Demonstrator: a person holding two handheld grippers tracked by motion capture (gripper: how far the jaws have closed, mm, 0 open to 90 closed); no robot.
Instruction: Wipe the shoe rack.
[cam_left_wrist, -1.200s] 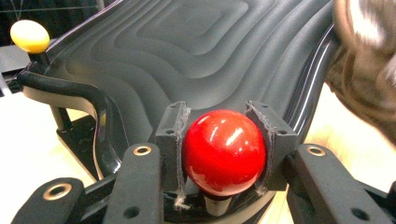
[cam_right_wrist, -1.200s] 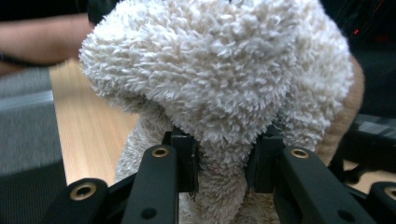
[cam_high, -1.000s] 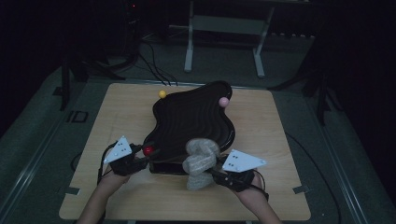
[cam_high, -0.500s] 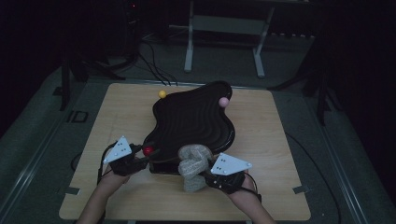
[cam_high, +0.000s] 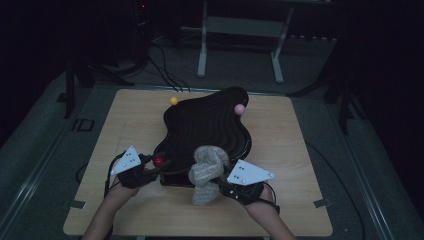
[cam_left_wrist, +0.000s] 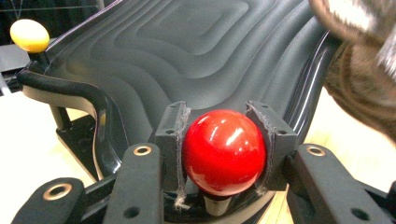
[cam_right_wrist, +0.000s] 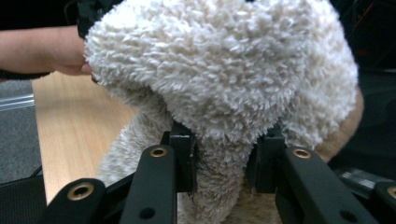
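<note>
Pale wooden table stands on grey floor in a dark room; no writing legible. Left gripper clamps the red ball of the black ridged tray. Right gripper clenches the fleecy cloth.

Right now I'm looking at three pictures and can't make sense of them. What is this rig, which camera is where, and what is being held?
No robot here: a person holds a hand-held gripper in each hand at a wooden table. The high view looks down from above the person's side; each gripper view rides on its own gripper and looks along its two black jaws. On the table stands a black wavy tray with ball-shaped knobs: yellow, pink and red. The left hand-held gripper is clamped on the red knob at the tray's near edge. The right hand-held gripper grips a fluffy cream cloth, bunched up at the tray's near rim.
</note>
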